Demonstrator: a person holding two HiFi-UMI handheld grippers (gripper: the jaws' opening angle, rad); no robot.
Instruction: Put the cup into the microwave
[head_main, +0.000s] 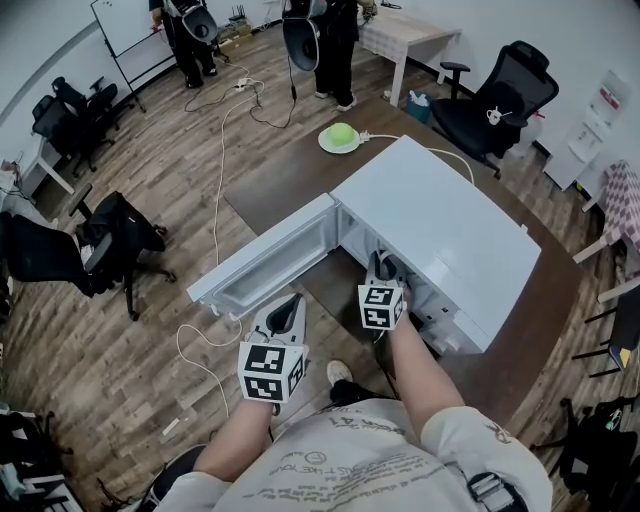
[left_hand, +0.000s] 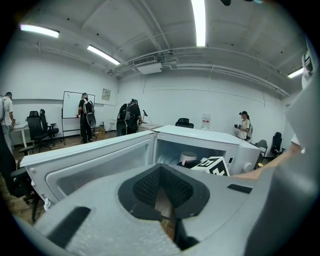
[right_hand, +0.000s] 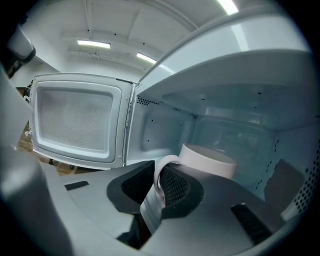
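Note:
A white microwave (head_main: 440, 215) stands on a dark table (head_main: 285, 170) with its door (head_main: 265, 255) swung wide open to the left. My right gripper (head_main: 383, 270) reaches into the cavity. In the right gripper view it (right_hand: 157, 192) is shut on the handle of a white cup (right_hand: 210, 161), which is upright inside the oven. My left gripper (head_main: 287, 312) hangs in front of the open door, outside the oven. Its jaws (left_hand: 162, 192) are shut with nothing between them. The left gripper view also shows the cup (left_hand: 188, 158) inside the cavity.
A green dome on a white plate (head_main: 340, 137) sits at the table's far end, with a white cable beside it. Black office chairs (head_main: 110, 245) stand left on the wood floor. People (head_main: 330, 40) stand at the back near a whiteboard.

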